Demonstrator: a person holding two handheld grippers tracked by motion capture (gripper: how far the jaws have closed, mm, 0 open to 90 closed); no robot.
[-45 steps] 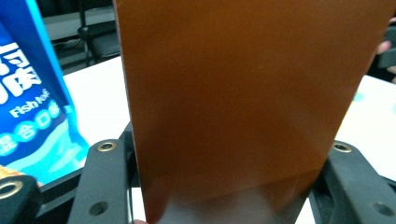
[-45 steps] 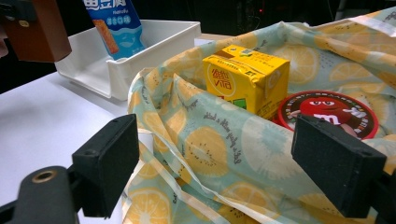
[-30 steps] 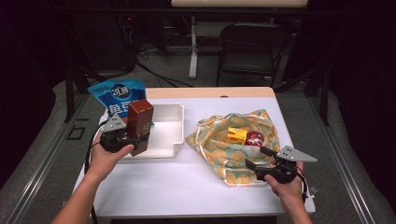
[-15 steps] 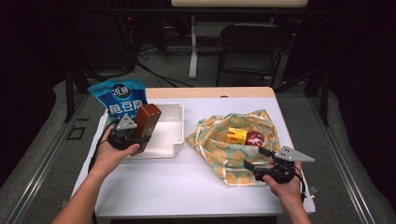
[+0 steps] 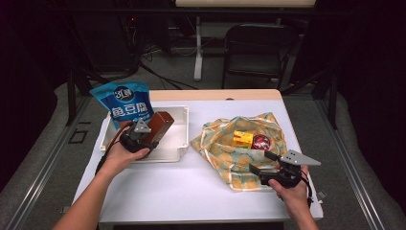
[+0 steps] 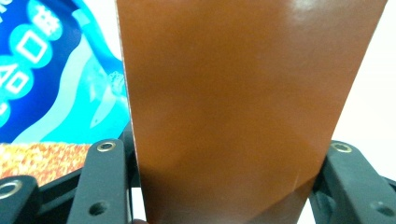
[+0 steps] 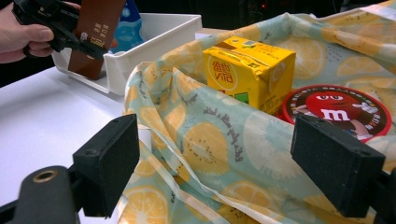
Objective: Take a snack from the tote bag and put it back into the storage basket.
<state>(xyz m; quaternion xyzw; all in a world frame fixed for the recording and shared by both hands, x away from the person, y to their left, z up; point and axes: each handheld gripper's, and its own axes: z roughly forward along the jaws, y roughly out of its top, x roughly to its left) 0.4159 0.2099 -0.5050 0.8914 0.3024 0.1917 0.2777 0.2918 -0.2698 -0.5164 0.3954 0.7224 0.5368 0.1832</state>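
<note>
My left gripper point(image 5: 149, 133) is shut on a brown box point(image 5: 161, 123), which leans tilted over the white tray point(image 5: 184, 130). In the left gripper view the brown box point(image 6: 233, 102) spans the gap between both black fingers point(image 6: 105, 177). My right gripper point(image 5: 262, 162) stands open at the near edge of a lemon-print cloth bag point(image 5: 218, 143). Between its pads point(image 7: 109, 163) there is only the cloth point(image 7: 205, 140). A yellow drink carton point(image 7: 247, 70) and a round red candy tin point(image 7: 336, 109) lie inside the cloth.
A blue snack bag point(image 5: 125, 103) stands at the tray's back left corner, close beside the brown box. The table's bare white top point(image 5: 167, 187) stretches between my hands. A dark chair point(image 5: 256, 48) stands beyond the far edge.
My left gripper has carried the brown box down and to the right over the tray, and the box has tipped further over. The right gripper has stayed put.
</note>
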